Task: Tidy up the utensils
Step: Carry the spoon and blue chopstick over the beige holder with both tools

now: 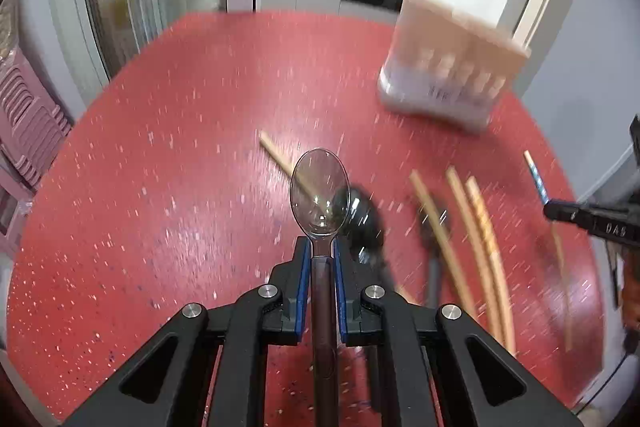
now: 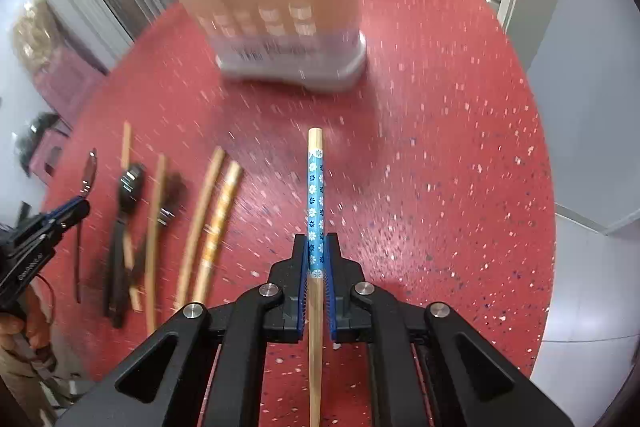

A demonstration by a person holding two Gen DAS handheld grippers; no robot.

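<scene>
Between your left claw's (image 1: pixel 320 259) blue pads (image 1: pixel 305 267) sat the neck of a clear spoon (image 1: pixel 318 187); the jaws were closed on it, the bowl pointing to twelve o'clock and the dark handle running back under the claw. Under the spoon, the table (image 1: pixel 160 187) was red and speckled. Just past the bowl, at eleven o'clock, lay a plain chopstick (image 1: pixel 276 157), its near end hidden behind the spoon. At two to three o'clock lay a black spoon (image 1: pixel 362 219), then more chopsticks (image 1: pixel 480 247) side by side, all blurred. At one o'clock, well apart from the claw, stood the holder (image 1: pixel 452 67), tan above and white at the base.

Your right claw (image 2: pixel 318 259) was clamped on a blue-flowered chopstick (image 2: pixel 315 195), which pointed to twelve o'clock with its bare wooden tip free ahead and its plain shaft running back between the fingers. At twelve o'clock beyond it stood the holder (image 2: pixel 276 15), upright on the table (image 2: pixel 440 147). At nine to ten o'clock the loose chopsticks (image 2: pixel 216 211) and black spoon (image 2: pixel 128 187) lay in a row, and further out at nine o'clock your left claw (image 2: pixel 76 207) showed with the clear spoon (image 2: pixel 89 173) in it.
</scene>
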